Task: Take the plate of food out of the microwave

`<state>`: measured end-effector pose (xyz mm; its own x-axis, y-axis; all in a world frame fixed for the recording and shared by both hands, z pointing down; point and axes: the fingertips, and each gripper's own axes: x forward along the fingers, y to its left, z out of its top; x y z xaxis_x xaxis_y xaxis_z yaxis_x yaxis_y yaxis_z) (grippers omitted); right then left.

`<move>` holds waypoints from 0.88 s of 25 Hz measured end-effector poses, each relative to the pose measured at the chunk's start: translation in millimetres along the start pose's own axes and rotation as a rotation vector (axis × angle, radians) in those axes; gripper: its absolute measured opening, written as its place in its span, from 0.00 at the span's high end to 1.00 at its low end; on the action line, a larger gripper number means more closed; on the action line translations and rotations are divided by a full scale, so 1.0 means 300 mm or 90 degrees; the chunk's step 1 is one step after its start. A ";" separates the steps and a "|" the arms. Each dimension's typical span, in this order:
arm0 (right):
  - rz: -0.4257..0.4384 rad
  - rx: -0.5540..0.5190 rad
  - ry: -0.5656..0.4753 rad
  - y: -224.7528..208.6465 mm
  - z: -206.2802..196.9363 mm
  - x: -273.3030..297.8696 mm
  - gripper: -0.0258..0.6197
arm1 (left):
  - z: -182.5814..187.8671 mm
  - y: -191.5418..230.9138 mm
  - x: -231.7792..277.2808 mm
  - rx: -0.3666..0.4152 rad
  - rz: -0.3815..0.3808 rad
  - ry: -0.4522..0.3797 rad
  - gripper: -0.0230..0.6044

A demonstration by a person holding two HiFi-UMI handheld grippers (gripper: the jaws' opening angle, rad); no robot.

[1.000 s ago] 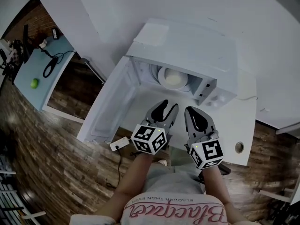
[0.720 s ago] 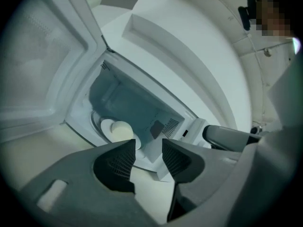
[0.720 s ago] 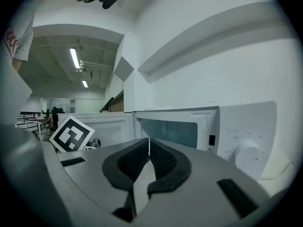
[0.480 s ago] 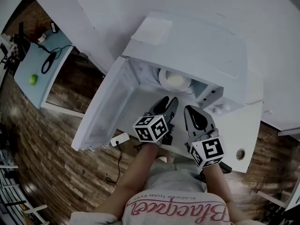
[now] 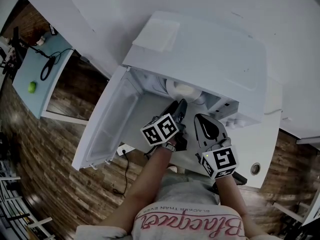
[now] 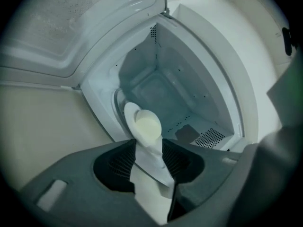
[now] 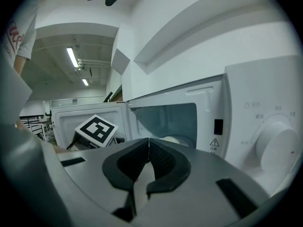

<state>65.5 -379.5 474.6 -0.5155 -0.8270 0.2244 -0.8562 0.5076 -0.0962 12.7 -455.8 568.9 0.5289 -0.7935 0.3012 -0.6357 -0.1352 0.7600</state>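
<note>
The left claw [image 6: 144, 145] is spread, with a clear gap between its two jaws and nothing gripped. Through that gap the left gripper view looks straight at a white plate [image 6: 129, 112] carrying a pale mound of food [image 6: 147, 126]. The plate sits on the floor of the microwave [image 5: 210, 64], toward the front of the cavity, just ahead of the jaw tips; whether the tips touch its rim cannot be told. In the head view this claw [image 5: 179, 109] points into the open mouth of the oven.

The right claw [image 7: 148, 142] is pressed together, its tips meeting with nothing between them. It hangs just outside the microwave, beside the left one and a little farther back, in front of the control panel, where a round white knob [image 7: 279, 148] shows. Its view also catches the left gripper's marker cube [image 7: 97, 129].

The microwave door [image 5: 107, 129] is swung wide open to the left. The oven stands on a white tabletop [image 5: 262, 141]. The person's bare forearms reach up from the bottom of the head view. Below lies a wooden floor [image 5: 50, 184], and far to the left stands a small blue table [image 5: 37, 69] with a green ball [image 5: 32, 87].
</note>
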 end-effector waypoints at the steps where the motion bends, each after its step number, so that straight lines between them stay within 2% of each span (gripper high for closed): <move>1: -0.001 0.002 0.000 -0.007 0.000 0.004 0.94 | 0.001 0.005 0.009 -0.009 0.005 0.003 0.67; 7: -0.005 0.012 -0.001 -0.037 -0.006 0.015 0.94 | 0.006 0.035 0.054 -0.074 0.051 0.019 0.67; 17: -0.004 0.019 0.001 -0.055 -0.024 0.013 0.94 | -0.005 0.091 0.082 -0.144 0.186 0.063 0.67; 22: -0.004 0.015 0.001 -0.055 -0.023 0.010 0.94 | -0.006 0.092 0.074 -0.178 0.197 0.065 0.69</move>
<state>78.4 -388.6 483.6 -0.5097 -0.8298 0.2273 -0.8602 0.4960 -0.1182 8.0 -475.9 597.7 0.3992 -0.7069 0.5839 -0.6034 0.2769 0.7478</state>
